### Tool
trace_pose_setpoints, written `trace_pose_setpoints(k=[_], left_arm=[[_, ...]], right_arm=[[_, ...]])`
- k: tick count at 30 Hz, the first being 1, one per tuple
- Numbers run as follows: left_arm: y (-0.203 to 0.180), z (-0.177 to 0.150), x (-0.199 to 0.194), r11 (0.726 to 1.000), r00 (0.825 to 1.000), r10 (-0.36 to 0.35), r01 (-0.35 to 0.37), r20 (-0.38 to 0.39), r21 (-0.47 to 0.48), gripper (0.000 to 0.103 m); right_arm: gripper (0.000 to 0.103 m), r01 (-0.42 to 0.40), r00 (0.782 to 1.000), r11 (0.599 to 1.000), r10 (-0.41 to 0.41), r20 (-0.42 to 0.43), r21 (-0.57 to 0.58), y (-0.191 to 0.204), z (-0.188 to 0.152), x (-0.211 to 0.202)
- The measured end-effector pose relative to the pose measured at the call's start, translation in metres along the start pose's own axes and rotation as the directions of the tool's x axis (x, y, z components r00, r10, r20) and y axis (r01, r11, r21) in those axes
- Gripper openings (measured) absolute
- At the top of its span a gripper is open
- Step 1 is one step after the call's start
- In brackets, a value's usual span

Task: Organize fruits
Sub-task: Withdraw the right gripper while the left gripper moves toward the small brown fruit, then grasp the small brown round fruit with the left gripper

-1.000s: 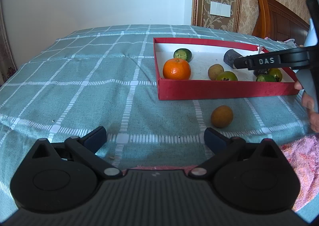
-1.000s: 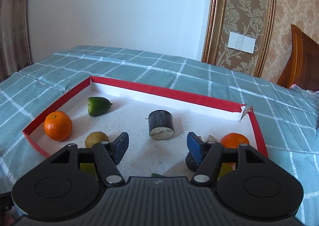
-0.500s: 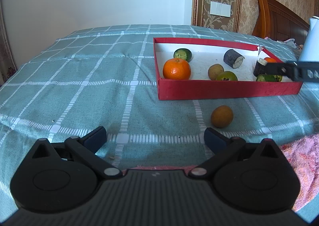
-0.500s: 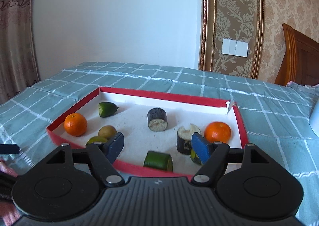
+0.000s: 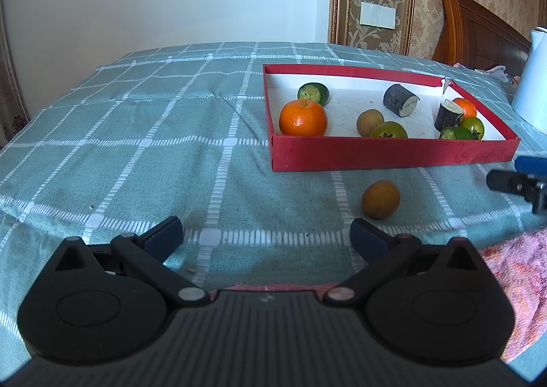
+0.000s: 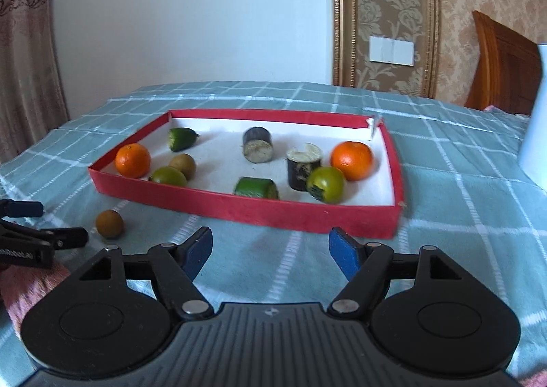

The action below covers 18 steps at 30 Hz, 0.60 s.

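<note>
- Brown and round, the loose fruit [image 5: 381, 199] sits on the bed cover [image 5: 143, 154], just outside the near wall of the red tray [image 5: 393, 153] and apart from it.
- Inside the tray I count two oranges [image 6: 133, 160], a second brown fruit [image 6: 183, 165], green pieces [image 6: 256, 187] and two dark cut cylinders [image 6: 257, 149].
- My left tongs [image 5: 266, 236] are spread wide with nothing between the pads, only checked cover; the loose fruit lies just ahead of the right-hand pad.
- My right tongs [image 6: 270, 252] are open about two-thirds and empty, in front of the tray's near wall.
- From the right wrist I see the left tongs' tips at the frame's left edge, close to the loose fruit; the left wrist shows the right tongs' tips [image 5: 512, 178] at its right edge.
- Only the left view shows how much bare cover lies left of the tray.
- A pink towel [image 5: 512, 284] lies at the bed's near edge; a white jug [image 5: 531, 79] stands just beyond the tray's right end.
</note>
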State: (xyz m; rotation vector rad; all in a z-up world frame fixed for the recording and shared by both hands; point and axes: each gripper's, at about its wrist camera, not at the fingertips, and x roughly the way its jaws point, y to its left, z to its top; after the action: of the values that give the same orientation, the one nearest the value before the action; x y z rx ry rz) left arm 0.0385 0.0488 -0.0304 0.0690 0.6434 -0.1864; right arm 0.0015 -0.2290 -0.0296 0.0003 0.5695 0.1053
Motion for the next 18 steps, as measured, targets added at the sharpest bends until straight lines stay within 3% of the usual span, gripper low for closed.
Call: trace_pose_setpoints(k=[9, 18], left_arm=[[-0.001, 0.000, -0.001, 1.000, 1.000, 0.006, -0.006, 0.001, 0.003, 0.103], [-0.013, -0.003, -0.008, 1.000, 1.000, 0.016, -0.016, 0.019, 0.013, 0.103]], right_arm=[[0.079, -0.006, 0.998, 0.999, 0.009, -0.058, 0.052, -0.011, -0.007, 0.006], [0.090, -0.013, 0.997, 0.999, 0.016, -0.074, 0.043, -0.008, -0.008, 0.008]])
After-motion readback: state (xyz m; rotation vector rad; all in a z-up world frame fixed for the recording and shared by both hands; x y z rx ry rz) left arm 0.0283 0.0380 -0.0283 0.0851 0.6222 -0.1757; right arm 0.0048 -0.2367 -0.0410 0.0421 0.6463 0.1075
